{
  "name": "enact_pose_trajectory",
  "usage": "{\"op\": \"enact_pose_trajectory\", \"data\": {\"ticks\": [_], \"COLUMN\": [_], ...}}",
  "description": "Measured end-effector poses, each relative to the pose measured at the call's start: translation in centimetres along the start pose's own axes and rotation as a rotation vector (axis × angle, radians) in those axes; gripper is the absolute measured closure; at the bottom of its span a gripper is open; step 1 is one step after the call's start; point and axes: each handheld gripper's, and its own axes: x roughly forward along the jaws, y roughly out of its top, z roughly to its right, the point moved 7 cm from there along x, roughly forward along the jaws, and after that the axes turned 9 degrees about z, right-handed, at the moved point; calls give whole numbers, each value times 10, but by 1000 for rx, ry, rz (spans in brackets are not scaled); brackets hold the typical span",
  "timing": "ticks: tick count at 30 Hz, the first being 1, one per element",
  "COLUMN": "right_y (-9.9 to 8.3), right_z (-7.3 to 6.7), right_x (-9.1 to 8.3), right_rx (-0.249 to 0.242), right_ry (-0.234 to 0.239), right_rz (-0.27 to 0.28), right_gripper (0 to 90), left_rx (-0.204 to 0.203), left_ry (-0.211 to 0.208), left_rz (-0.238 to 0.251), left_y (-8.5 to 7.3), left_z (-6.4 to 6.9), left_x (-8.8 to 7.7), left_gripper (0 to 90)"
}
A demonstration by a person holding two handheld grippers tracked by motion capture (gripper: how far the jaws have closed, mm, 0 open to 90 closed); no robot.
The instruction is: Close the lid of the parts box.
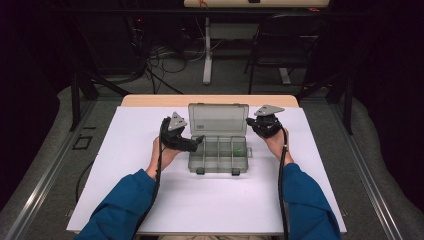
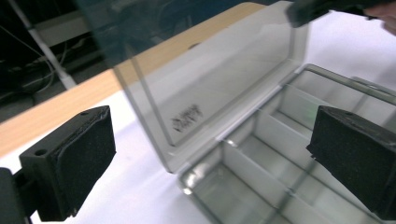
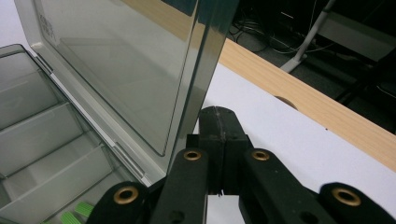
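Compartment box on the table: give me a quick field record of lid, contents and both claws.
box: clear grey plastic compartment box on the white table sheet
lid: open, standing upright at the far side
contents: small green pieces in a right-hand compartment; count unclear
left claw: open, nothing between the pads, at the box's left edge
right claw: shut, empty, beside the lid's right edge; contact unclear

A white sheet (image 1: 150, 150) covers the table (image 1: 210, 100), its wooden edge showing at the back. Behind it, cables (image 1: 160, 62) sprawl across grey floor beside a white leg (image 1: 207, 55) and a dark chair (image 1: 280, 40).
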Motion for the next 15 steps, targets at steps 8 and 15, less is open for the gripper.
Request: {"op": "enact_pose_trajectory", "data": {"ticks": [8,15], "right_y": [1,3], "right_z": [-1,-2], "right_x": [0,-2], "right_rx": [-4,-16], "right_ry": [2,-2], "right_rz": [4,-1], "right_gripper": [900,900], "left_rx": [1,16], "left_ry": [6,12], "left_rz": [-11,33], "left_y": [8,17], "left_z": [-19,-25], "left_x": [13,12], "left_gripper": [87,377]}}
